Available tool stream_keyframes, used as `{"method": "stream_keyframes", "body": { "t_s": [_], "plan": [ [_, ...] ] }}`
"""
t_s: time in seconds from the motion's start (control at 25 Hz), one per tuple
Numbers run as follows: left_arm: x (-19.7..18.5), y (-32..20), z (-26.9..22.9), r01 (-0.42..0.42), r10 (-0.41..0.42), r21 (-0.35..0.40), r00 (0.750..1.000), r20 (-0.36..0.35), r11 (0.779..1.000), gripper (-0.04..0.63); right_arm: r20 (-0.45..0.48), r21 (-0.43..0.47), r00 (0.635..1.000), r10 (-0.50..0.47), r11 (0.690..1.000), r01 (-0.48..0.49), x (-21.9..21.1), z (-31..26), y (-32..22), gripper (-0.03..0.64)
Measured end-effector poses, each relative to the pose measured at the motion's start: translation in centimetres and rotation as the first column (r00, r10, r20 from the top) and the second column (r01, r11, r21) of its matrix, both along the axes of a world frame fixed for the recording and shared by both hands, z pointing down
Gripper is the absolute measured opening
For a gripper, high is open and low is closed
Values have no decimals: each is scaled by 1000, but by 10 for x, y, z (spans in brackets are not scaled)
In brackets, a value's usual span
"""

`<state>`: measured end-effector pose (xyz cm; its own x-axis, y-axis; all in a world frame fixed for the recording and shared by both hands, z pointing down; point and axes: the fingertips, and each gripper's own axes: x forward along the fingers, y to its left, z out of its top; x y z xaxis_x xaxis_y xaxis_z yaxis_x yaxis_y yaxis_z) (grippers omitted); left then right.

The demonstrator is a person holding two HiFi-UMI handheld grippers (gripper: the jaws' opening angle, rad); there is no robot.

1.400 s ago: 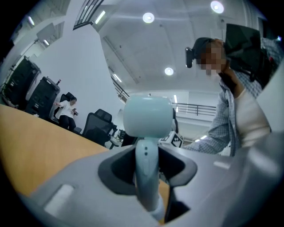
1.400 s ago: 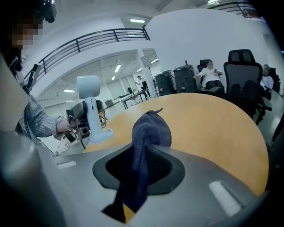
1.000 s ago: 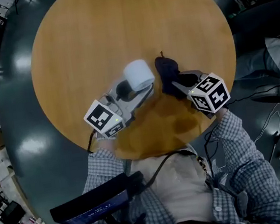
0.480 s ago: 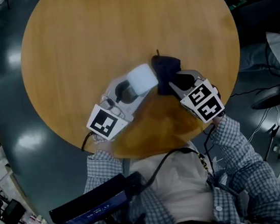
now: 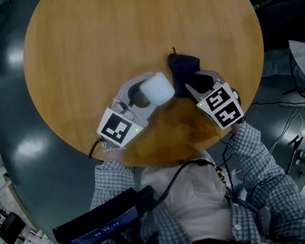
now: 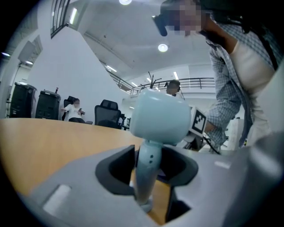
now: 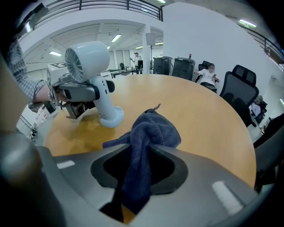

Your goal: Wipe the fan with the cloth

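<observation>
Your left tongs (image 6: 148, 159) are clamped on the fan (image 7: 91, 64), round its stem just under the head. The right gripper view shows the fan's foot flat on the table (image 5: 129, 32), so it stands upright w/ you steadying it.

Your right tongs (image 7: 144, 148) have the cloth (image 7: 151, 128) between the jaws. It's dark blue and bunched, w/ a tail hanging back thru the gap and the bulk spilling out front onto the wood. Those jaws have just been opening, but the cloth is still nipped narrow at the tips, so I read it as held, loosely.

Places, all vs the fan:
- The cloth lies just right of the fan in the head view, near its foot but not touching it.
- The right tongs come in from the fan's right, angled steeply down.
- The left tongs reach in from the side nearest you, approx level.

What changed: a sec ago the fan & left tongs sat a touch further from you in the head view. Now they've settled nearer, foot planted. The cloth has barely shifted beside the fan.

Meaning, imo: the fan is parked & braced, and wiping hasn't started, since there's no cloth on the fan yet. The slackening right grip is the risk. If it eases more, the cloth stays on the table & you'd have to re-pinch before lifting it to the fan's head.
</observation>
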<state>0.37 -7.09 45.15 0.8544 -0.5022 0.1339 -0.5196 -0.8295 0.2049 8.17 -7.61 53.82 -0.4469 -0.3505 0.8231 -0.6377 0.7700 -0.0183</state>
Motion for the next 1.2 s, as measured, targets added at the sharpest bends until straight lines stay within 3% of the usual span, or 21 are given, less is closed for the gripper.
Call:
{"method": "stream_keyframes", "body": {
  "t_s": [0.16, 0.36, 0.52, 0.68, 0.84, 1.0, 1.2],
  "plan": [
    [-7, -4, 7, 45, -45, -11, 999, 16, 999, 188, 7, 0, 1000, 4, 1000, -4, -1, 1, 1, 169],
    [-14, -4, 9, 79, -78, -60, 997, 26, 995, 279, 79, 10, 996, 41, 999, -42, 4, 1, 5, 282],
    [-31, 1, 13, 104, -101, -93, 994, 32, 990, 285, 105, 54, 991, 86, 994, -92, 9, -11, -4, 288],
    [-62, 9, 15, 172, -176, -145, 984, -18, 974, 266, 127, 114, 979, 162, 978, -177, 22, -30, -11, 221],
    [-79, 21, 4, 248, -261, -174, 964, -56, 953, 144, 190, 136, 952, 241, 953, -269, 40, -48, -2, 107],
    [-84, 29, -10, 286, -294, -145, 955, -39, 947, 19, 301, 145, 909, 288, 928, -342, 42, -64, 8, 21],
    [-96, 28, -43, 328, -333, -87, 941, -53, 941, 0, 407, 208, 875, 264, 905, -370, 27, -101, 14, 5]
  ]
}}
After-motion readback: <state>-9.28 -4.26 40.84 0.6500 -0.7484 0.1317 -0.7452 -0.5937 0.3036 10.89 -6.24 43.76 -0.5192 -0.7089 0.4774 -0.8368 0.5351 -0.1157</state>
